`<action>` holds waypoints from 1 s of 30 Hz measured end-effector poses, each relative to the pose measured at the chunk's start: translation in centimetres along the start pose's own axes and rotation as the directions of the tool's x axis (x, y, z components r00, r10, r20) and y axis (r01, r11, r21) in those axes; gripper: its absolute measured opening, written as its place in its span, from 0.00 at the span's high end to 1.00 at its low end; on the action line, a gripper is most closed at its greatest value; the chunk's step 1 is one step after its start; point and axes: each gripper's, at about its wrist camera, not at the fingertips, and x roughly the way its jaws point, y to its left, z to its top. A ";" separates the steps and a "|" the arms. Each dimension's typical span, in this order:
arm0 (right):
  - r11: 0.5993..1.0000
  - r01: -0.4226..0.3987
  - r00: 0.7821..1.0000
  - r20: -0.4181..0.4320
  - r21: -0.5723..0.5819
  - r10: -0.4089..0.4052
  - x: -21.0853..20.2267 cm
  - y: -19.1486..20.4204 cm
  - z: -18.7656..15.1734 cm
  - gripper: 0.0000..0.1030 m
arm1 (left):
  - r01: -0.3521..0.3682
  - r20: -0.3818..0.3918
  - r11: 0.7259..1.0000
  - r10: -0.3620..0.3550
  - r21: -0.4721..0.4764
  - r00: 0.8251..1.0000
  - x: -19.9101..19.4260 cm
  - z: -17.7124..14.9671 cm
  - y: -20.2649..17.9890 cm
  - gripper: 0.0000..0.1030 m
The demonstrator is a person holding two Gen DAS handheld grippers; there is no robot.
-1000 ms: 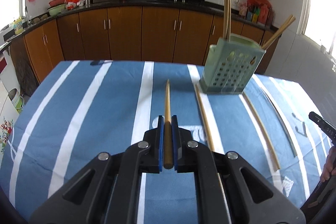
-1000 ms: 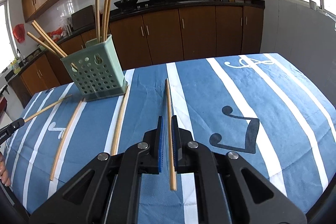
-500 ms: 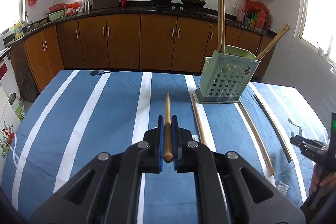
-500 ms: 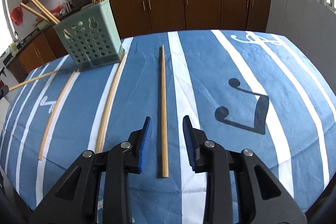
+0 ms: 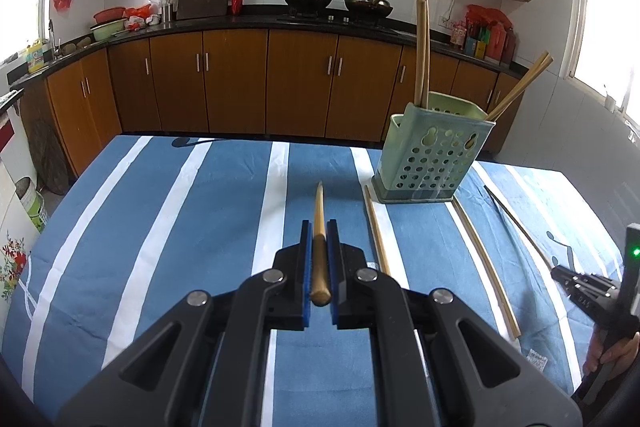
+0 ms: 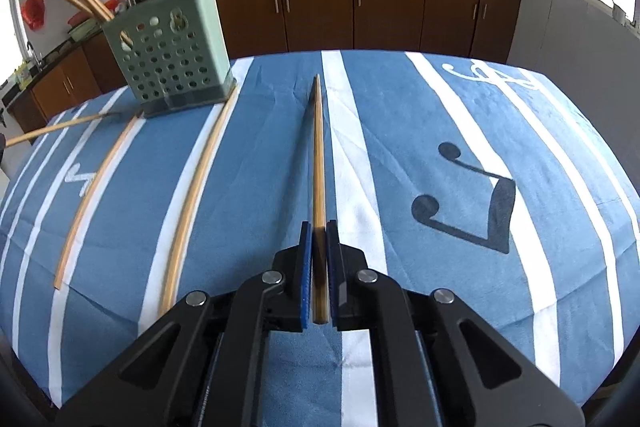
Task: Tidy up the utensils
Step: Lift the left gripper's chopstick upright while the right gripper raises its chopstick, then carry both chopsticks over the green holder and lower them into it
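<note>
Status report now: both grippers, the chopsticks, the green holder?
Left gripper shut on chopstick. Right gripper shut on second chopstick. Green holder upright, path clear.

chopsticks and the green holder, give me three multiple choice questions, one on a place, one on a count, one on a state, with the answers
1. Seen from the right wrist camera, where does the green holder stand?
A. far left on the tablecloth
B. near right corner
C. on the kitchen counter

2. In that same view, how many loose chopsticks lie flat on the striped tablecloth left of the held one?
A. none
B. two
C. five

3. What is the state of the right gripper?
A. wide open over nothing
B. shut on a chopstick
C. out of view

Answers:
1 A, the holder sits at the far left of the cloth.
2 B, two pale sticks lie side by side there.
3 B, both blue pads press the chopstick.
</note>
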 end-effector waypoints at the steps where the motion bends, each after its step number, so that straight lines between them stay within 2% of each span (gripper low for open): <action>1: 1.000 -0.004 1.000 0.024 0.004 0.004 -0.6 -0.1 0.4 0.93 | 0.001 0.006 1.000 -0.001 0.000 1.000 -0.2 0.1 0.0 0.92; 6: 0.999 -0.018 0.990 0.139 0.030 0.013 -3.6 -0.5 2.5 0.93 | 0.006 0.033 1.000 -0.005 -0.004 0.999 -0.9 0.7 -0.1 0.92; 15: 0.997 -0.035 0.956 0.294 0.072 0.012 -7.2 -0.9 4.5 0.93 | 0.014 0.074 1.000 -0.014 -0.002 0.997 -2.1 1.4 -0.5 0.93; 21: 0.996 -0.040 0.938 0.346 0.074 0.012 -8.5 -0.8 5.2 0.93 | 0.026 0.122 1.000 -0.026 0.002 0.992 -3.4 2.2 -0.9 0.93; 30: 0.996 -0.044 0.927 0.375 0.077 0.011 -9.1 -0.4 5.8 0.93 | 0.029 0.159 1.000 -0.031 0.011 0.987 -4.4 3.2 -1.4 0.93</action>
